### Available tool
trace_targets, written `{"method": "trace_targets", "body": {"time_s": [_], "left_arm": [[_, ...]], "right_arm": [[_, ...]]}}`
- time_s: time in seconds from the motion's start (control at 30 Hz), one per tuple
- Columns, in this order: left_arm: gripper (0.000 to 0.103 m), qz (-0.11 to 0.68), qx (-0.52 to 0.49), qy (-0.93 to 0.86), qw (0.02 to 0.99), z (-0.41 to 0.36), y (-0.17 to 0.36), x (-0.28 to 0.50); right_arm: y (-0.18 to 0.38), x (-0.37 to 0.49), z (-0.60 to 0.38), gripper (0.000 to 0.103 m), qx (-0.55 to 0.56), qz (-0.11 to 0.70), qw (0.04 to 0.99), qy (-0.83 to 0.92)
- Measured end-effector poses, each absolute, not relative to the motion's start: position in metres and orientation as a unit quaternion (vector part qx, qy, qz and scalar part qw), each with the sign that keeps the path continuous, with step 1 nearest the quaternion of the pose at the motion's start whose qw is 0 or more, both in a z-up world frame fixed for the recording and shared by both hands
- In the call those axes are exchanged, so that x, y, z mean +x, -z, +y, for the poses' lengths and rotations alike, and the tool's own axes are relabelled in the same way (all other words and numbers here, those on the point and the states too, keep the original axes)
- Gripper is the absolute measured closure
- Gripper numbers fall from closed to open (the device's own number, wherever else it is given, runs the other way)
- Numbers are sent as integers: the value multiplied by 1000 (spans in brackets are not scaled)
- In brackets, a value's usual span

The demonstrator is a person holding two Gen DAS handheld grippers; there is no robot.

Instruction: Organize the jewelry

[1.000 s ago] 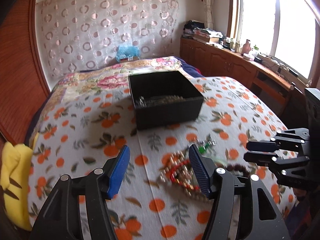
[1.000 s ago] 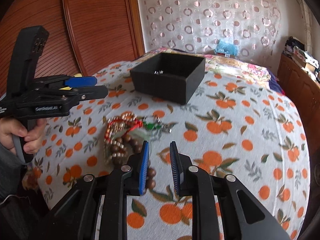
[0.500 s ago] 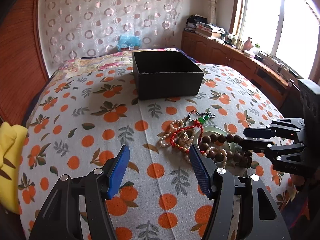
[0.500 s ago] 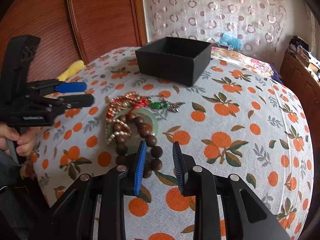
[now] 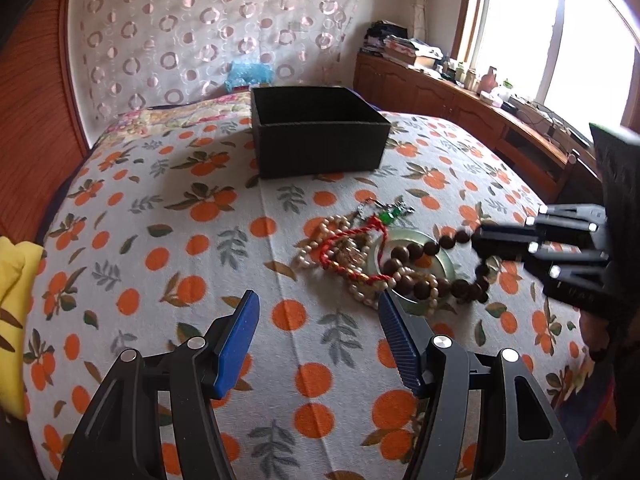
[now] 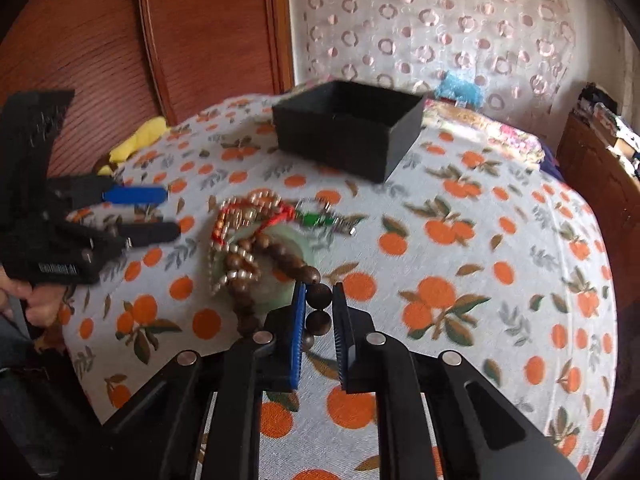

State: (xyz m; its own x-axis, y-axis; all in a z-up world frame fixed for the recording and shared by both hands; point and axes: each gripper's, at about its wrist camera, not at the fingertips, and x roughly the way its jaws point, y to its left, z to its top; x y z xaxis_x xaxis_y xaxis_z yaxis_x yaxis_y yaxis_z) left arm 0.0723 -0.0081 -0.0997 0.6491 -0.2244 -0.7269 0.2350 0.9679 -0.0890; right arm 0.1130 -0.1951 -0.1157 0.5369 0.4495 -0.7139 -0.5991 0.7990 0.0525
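A tangle of jewelry lies on the orange-print bedspread: pearl strands [image 5: 316, 248], a red cord [image 5: 352, 236], a green pendant [image 5: 386, 216], a pale green bangle [image 5: 424, 240] and a brown bead bracelet [image 5: 404, 256]. The black box [image 5: 320, 152] stands behind it, its inside hidden. My right gripper [image 6: 319, 288] is closing, and its pads pinch one brown bead of the bracelet [image 6: 280, 254] at the pile's near edge. My left gripper [image 5: 316, 300] is open and holds nothing, low over the bedspread just left of the pile. In the right wrist view the left gripper [image 6: 170, 213] shows at the left.
A yellow cloth [image 5: 12, 272] lies at the bed's left edge. A wooden panel [image 6: 180, 40] rises behind the bed. Wooden cabinets [image 5: 460, 96] with clutter run under the window on the right. A blue bundle [image 5: 248, 74] sits at the bed's far end.
The right gripper has pushed forward onto the brown beads and narrowed its jaws around one. The left gripper has dropped lower and come closer to the bedspread, still open.
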Motion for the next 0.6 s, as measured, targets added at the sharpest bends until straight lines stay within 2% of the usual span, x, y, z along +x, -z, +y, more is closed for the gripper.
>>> {"method": "trace_targets", "body": {"time_s": [0.2,0.27,0.33,0.4,0.6], "left_arm": [[44,408,7,144,902,-21,104,76],[48,411,7,144,900,-23,105,78],[61,418,4,144,897,-24,108,82],[67,426,-2,146,893,-24,111,86],[71,432,6,136,891,-30,112,95]], "right_arm": [[105,112,-202,88,-90,360,881,-294],[104,111,-203,88,-90,360,881,-294],[104,110,-205,88,-90,359,882,-292],[103,109,-206,88,-89,358,883,-292],[101,106,-205,88,-89,354,884,-294]]}}
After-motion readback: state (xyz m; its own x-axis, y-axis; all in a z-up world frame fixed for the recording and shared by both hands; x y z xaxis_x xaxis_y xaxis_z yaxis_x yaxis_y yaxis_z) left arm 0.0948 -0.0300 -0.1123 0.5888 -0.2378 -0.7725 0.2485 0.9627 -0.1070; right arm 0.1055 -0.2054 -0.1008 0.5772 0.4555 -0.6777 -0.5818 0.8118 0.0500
